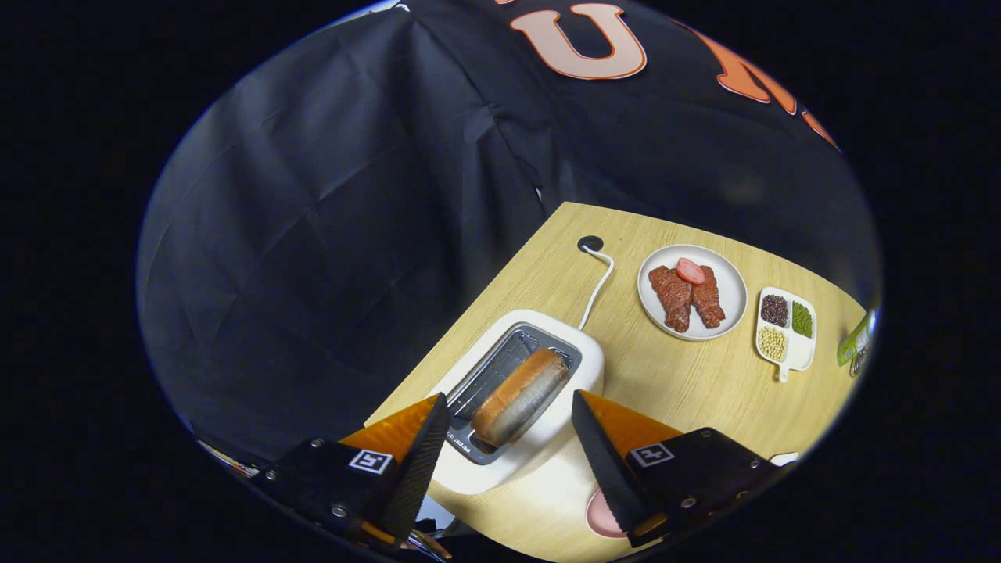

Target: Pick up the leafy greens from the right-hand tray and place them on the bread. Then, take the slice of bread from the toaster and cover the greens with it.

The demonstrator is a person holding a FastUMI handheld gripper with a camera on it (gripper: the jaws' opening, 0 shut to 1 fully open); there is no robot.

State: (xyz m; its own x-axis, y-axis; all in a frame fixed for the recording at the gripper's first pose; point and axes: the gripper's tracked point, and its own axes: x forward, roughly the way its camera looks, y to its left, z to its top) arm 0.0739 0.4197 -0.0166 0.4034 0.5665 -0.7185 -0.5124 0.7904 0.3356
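A black cloth wall backs a pale wooden bench (688, 391). On the bench we see a white toaster (583, 363) with a slice of bread (520, 396) standing up out of its slot, leaning slightly to one side.

The tool (510, 410) is spread wide, its fingers holding nothing. The bread lies between the two fingertips and just ahead of them, touching neither; the left fingertip sits beside the toaster's near left edge, the right fingertip over its near right corner. The tool looks down on the toaster from above at a tilt.

A white cord (598, 283) runs from the toaster's far side to a dark round port (590, 243) in the bench. Beyond the right finger stands a round white plate (727, 275) carrying two pieces of brown meat (688, 297) and a pink slice (690, 270). Just beside it is a small divided dish (799, 353) with dark, green and yellow beans in separate compartments. A pink round item (600, 516) shows partly under the right finger; we cannot tell what it is. Nothing stands between the fingers and the bread.
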